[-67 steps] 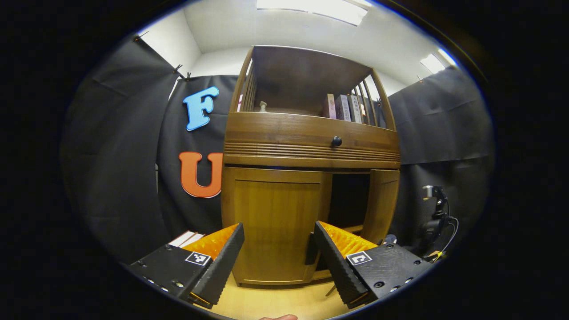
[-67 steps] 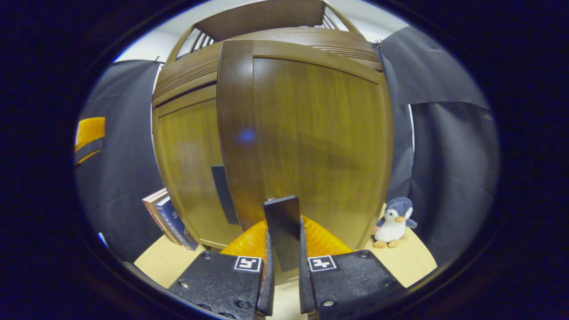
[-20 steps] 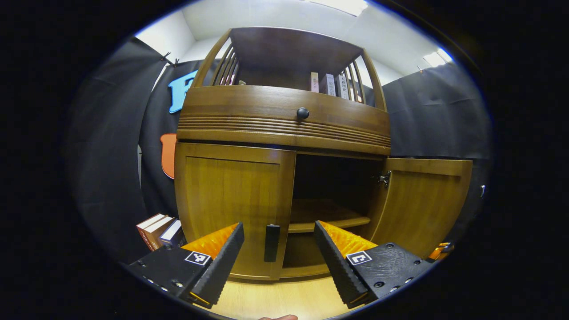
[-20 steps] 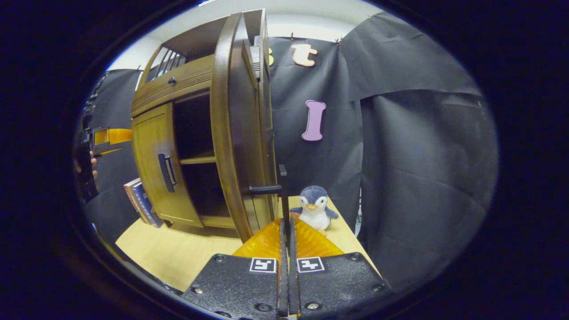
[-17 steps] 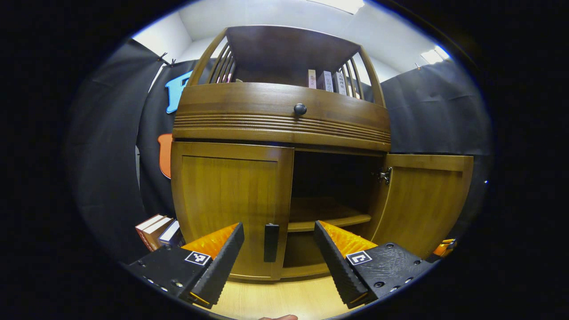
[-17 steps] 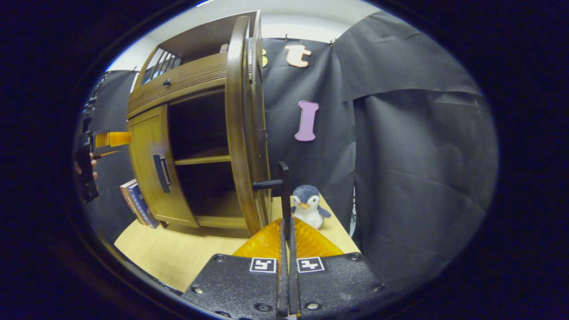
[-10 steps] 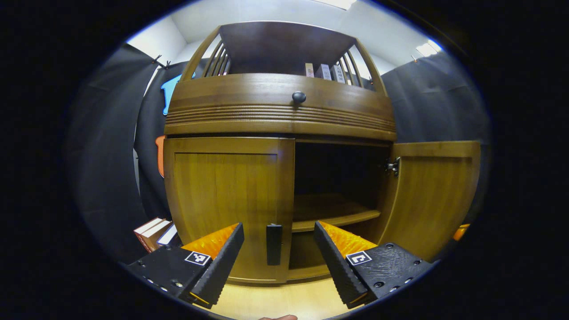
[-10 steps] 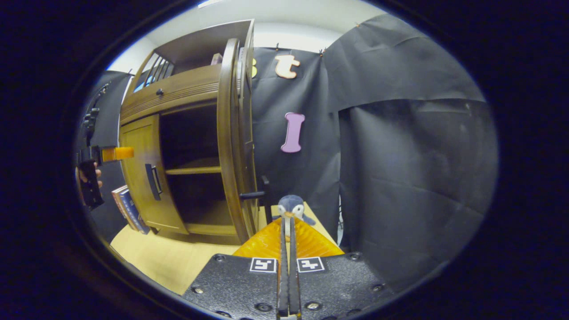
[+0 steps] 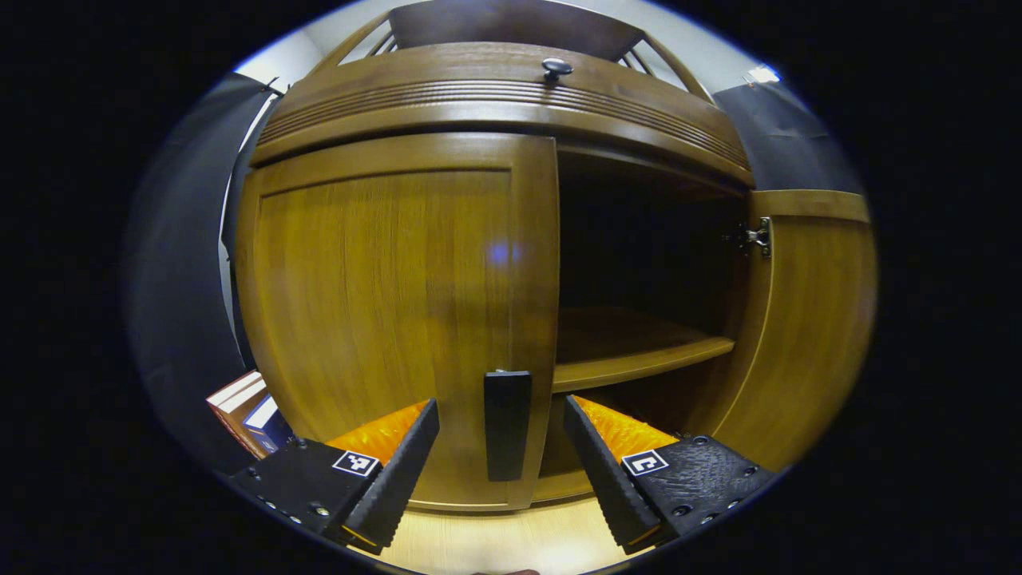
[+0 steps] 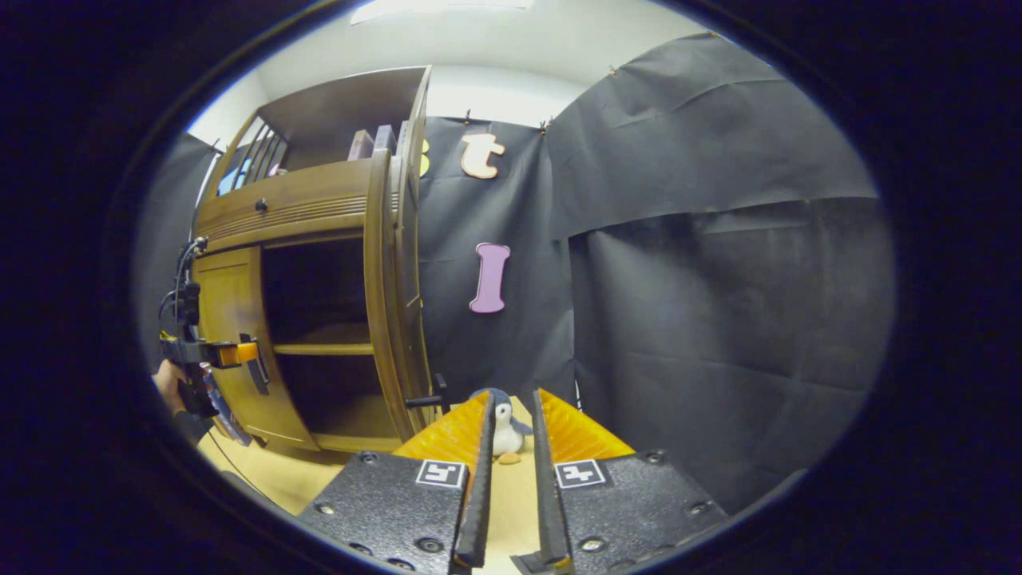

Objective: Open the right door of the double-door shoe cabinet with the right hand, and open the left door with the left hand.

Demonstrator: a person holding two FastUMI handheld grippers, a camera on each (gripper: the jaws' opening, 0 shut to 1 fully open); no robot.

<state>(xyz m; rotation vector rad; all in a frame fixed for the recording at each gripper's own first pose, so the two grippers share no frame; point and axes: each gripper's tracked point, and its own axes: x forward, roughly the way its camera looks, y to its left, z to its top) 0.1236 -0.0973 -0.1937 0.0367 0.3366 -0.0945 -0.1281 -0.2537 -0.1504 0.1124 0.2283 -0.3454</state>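
Observation:
The wooden shoe cabinet (image 9: 495, 96) looms close in the left gripper view. Its left door (image 9: 375, 303) is closed. The door's dark vertical handle (image 9: 508, 423) stands between the spread fingers of my left gripper (image 9: 501, 471), which is open and not pressing on it. The right door (image 9: 806, 319) is swung wide, baring a dark inside with a shelf (image 9: 639, 359). In the right gripper view that door (image 10: 391, 303) is edge-on, and its handle (image 10: 427, 399) sticks out just left of my right gripper (image 10: 512, 399), whose fingers are slightly apart and hold nothing.
A plush penguin (image 10: 505, 427) sits on the light wooden floor (image 10: 279, 471) straight beyond the right gripper's fingers. Books (image 9: 239, 399) lean by the cabinet's left side. A hand (image 10: 168, 383) holds the left gripper (image 10: 204, 351) at the closed door. Black cloth walls surround the booth.
The left gripper has moved in close, bringing the left door's handle between its open fingers. The right gripper has let go of the open right door's handle, parted slightly and drawn back.

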